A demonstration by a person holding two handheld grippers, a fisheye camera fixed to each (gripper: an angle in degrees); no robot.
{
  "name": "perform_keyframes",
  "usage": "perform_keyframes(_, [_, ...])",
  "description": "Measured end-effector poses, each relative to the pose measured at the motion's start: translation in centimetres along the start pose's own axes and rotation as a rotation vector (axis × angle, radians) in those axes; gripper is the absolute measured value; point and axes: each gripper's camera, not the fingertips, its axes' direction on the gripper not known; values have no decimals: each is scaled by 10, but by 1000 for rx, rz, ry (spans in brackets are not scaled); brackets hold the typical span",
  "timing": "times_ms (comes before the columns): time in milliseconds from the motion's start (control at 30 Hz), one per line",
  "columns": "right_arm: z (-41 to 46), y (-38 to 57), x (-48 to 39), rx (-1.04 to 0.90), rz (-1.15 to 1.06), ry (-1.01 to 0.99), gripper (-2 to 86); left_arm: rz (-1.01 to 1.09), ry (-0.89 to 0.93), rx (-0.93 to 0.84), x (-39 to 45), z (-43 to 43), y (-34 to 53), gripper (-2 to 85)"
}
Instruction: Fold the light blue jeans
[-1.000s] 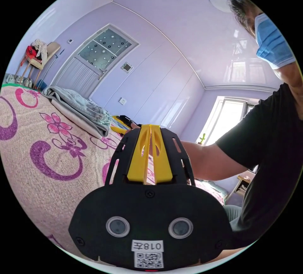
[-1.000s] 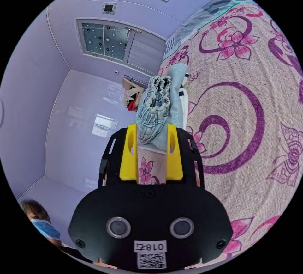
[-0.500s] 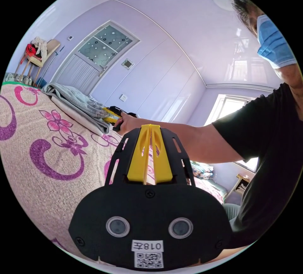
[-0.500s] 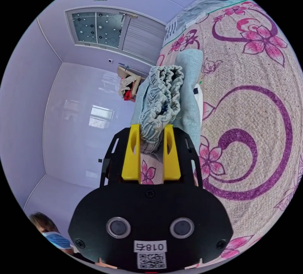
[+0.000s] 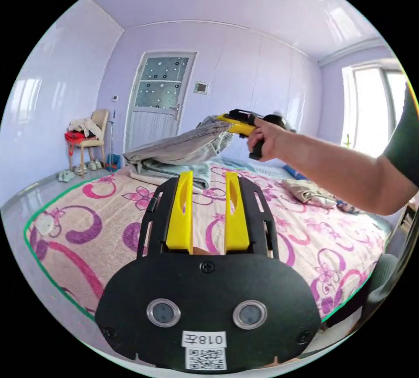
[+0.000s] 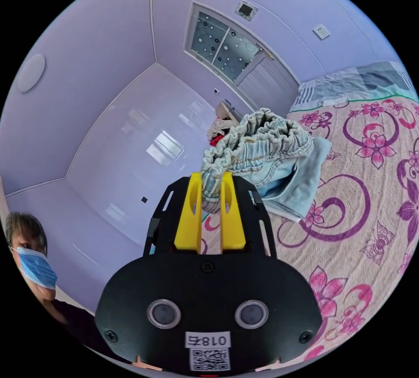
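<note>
It was a bedroom in a home. A wide bed with a beige cover printed in pink flowers and purple swirls took up most of the floor. Glossy lilac walls enclosed it, with a white door with a spotted frosted-glass pane, a sunlit window, and a pale chair heaped with clothes with shoes beneath it.

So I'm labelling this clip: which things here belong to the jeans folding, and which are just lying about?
In the job:
- light blue jeans
- right gripper, clamped on their waistband
- left gripper, open
- bed

Lying about:
- crumpled garment
- chair with clothes
- shoes
</note>
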Motion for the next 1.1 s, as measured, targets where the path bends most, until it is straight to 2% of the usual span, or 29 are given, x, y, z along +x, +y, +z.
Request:
perform_keyframes(100, [-44,30,-35,-18,-9,21,69,182,-122,8,60,-2,-45,122])
perform_keyframes(233, [-106,76,-70,-8,10,8,69,398,-141,28,124,-1,-97,128])
perform_keyframes(400, [-169,113,-103,20,74,-49,70,873,-79,-39,248,24,-134,160])
perform_keyframes(500, [-202,132,-127,8,65,-53,70,985,-155,-92,293,44,-136,174])
perform_keyframes(667, [-259,161,-180,16,-25,-12,72,951,-169,-80,315,45,-148,115])
perform_keyframes(733, [-277,162,-197,4,-76,22,77,881,-81,-88,308,39,-162,90])
perform_keyframes(800, [-295,157,-210,-33,-128,-8,87,704,109,-122,274,37,-197,72])
perform_keyframes(900, [-340,152,-230,-20,-218,-75,70,505,276,-146,222,41,-241,64])
perform_keyframes(1033, [-428,174,-242,240,-261,-8,21,208,445,-97,134,41,-288,61])
perform_keyframes(1100, [-458,186,-234,315,-213,45,10,-61,520,-32,53,40,-310,60])
